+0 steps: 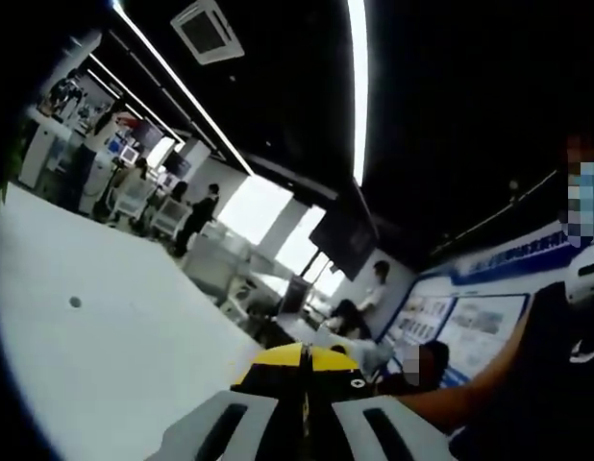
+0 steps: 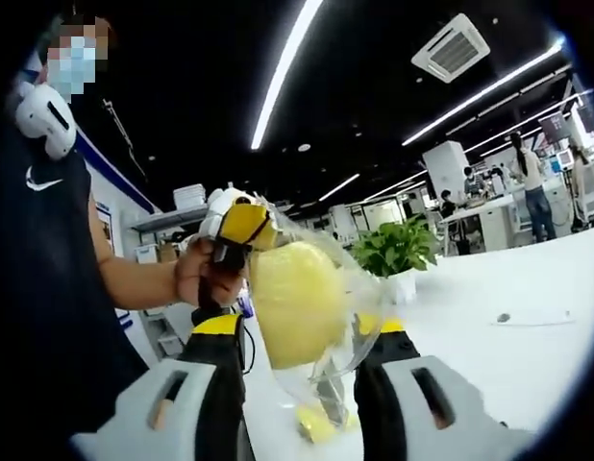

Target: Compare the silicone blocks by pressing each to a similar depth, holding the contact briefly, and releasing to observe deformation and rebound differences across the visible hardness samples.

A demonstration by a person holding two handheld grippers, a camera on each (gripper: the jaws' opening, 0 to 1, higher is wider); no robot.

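Right tongs (image 2: 299,384): in the right gripper view the two jaws are rising from the bottom with yellow-banded tips, and they are closing on a yellow silicone block (image 2: 295,300) wrapped in a clear plastic bag (image 2: 359,288); the block is sitting between the jaw tips and bulging above them.

Yellow silicone block: it is hanging in the air above the near part of the white desk (image 2: 528,317), held up in the tongs, not lying on the desk; a smaller yellow piece (image 2: 318,423) is showing low between the jaws, inside the bag as far as I can tell.

Left tongs: in the left gripper view the jaws (image 1: 305,423) are sitting close together with only a dark narrow slit between them, and a yellow-and-black part is just beyond them; whether they are pinching anything I cannot tell. In the right gripper view the person's hand (image 2: 203,274) is gripping that yellow-topped tool just beside the bagged block.

Desk: a broad white top is stretching away in both views.

Potted plant (image 2: 398,252): it is standing far back on the desk, behind the bag.

Person: a dark-shirted torso is standing at the edge of each view.
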